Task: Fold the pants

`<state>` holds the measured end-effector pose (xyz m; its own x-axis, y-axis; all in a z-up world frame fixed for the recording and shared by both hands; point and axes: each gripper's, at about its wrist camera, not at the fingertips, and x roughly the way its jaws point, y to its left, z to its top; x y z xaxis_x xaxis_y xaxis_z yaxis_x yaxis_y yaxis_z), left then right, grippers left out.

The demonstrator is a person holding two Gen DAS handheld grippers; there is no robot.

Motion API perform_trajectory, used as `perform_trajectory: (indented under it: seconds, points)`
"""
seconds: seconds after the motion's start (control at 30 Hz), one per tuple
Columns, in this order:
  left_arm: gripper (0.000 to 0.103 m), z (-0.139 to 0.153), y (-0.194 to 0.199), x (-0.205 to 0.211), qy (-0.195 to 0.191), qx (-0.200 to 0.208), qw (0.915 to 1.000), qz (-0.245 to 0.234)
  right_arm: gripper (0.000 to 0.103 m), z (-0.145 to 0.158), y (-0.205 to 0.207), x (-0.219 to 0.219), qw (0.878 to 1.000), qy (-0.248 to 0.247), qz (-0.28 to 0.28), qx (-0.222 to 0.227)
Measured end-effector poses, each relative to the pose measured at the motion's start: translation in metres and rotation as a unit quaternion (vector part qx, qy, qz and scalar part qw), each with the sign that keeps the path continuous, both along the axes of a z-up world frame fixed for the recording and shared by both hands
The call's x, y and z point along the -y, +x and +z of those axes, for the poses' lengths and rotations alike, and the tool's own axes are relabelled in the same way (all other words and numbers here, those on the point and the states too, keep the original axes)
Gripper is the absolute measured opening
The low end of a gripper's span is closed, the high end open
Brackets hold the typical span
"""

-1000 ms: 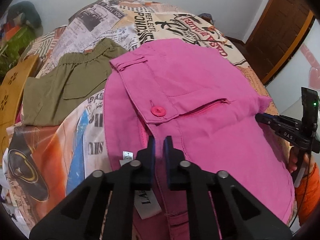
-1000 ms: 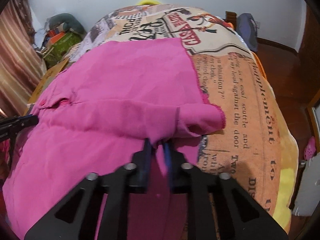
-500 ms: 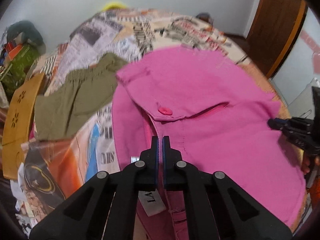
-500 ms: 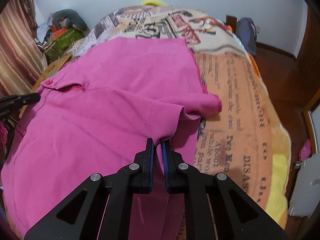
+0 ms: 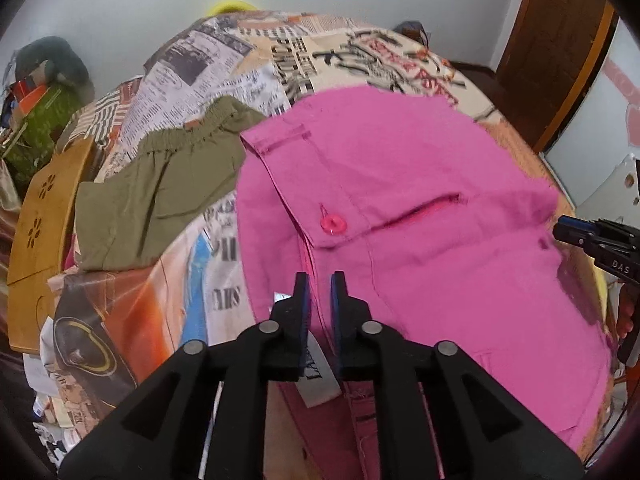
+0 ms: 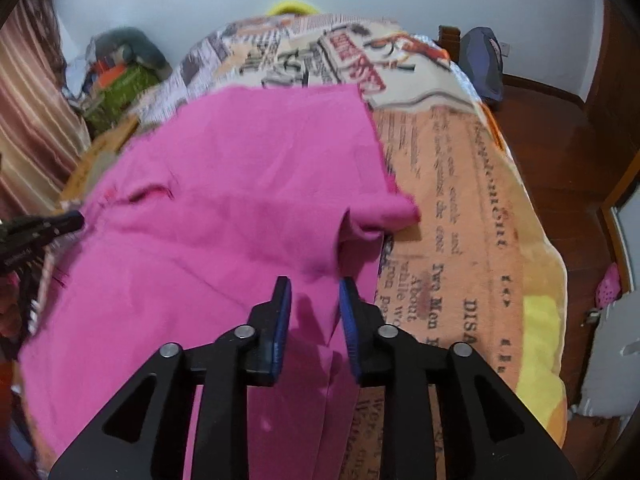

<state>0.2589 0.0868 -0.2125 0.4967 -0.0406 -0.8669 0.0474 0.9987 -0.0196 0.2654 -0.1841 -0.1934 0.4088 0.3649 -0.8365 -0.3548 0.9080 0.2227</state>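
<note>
Pink pants (image 5: 420,208) lie folded over on the newspaper-print bedspread (image 5: 224,68), with a pink button (image 5: 334,226) and a pocket slit showing. My left gripper (image 5: 319,280) hovers over the waistband near the white label (image 5: 316,376), jaws slightly apart and empty. My right gripper (image 6: 315,288) is open above the pants (image 6: 224,208) near the folded leg end (image 6: 384,216), holding nothing. The right gripper also shows at the right edge of the left wrist view (image 5: 592,236).
Folded olive-green shorts (image 5: 160,188) lie left of the pink pants. A wooden board (image 5: 44,216) stands at the bed's left side. Clutter (image 6: 120,68) sits in the far left corner. A dark wooden floor (image 6: 560,128) and a door lie to the right.
Both grippers have opened and let go of the pink pants, the right wider than the left. Both have lifted back slightly from the cloth.
</note>
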Motion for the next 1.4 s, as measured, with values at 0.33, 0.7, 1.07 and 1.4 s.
perform_trajectory:
  seconds: [0.33,0.7,1.07,1.4]
  points:
    - [0.033,0.004,0.033,-0.012,-0.017,0.007,0.9997,0.017,0.044,0.035,0.028,0.007,0.997,-0.007,-0.016,0.074]
    - [0.034,-0.027,0.065,-0.012,-0.041,-0.021,0.9988,0.015,0.044,-0.017,0.078,-0.002,1.0,-0.012,-0.007,0.006]
    - [0.008,-0.025,0.062,0.005,0.003,0.006,0.9999,-0.01,0.013,-0.038,0.08,-0.022,0.998,-0.052,0.016,0.014]
    - [0.007,-0.026,0.066,-0.006,0.022,0.008,0.9997,0.009,0.012,-0.043,0.086,-0.027,0.997,-0.073,0.034,0.013]
